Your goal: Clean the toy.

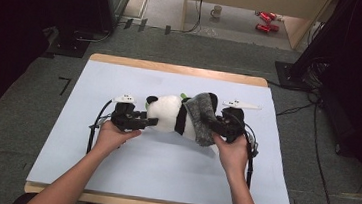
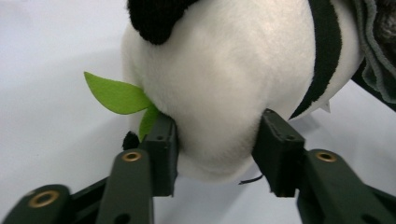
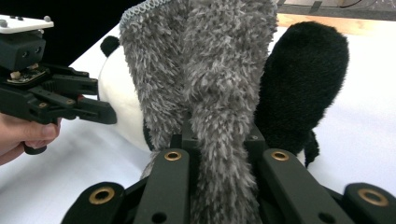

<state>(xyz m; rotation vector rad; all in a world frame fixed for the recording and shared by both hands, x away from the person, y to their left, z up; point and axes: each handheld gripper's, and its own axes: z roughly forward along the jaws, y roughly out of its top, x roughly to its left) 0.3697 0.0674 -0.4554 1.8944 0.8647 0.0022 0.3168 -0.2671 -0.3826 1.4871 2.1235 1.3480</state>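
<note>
a plush panda (image 1: 168,114) lies mid-worktop (image 1: 112,166) on its side, its white head squeezed by the left claw (image 2: 217,149) beside a green felt leaf (image 2: 116,95), while the right claw (image 3: 219,140) pinches the fuzzy grey cloth (image 3: 205,60) draped over its body.

A black-and-white plush panda (image 1: 170,114) with a green felt leaf (image 2: 116,95) by its head lies on its side mid-table (image 1: 112,166), its rear half partly covered by a fuzzy grey sock (image 1: 201,118) pulled over its black legs.
</note>
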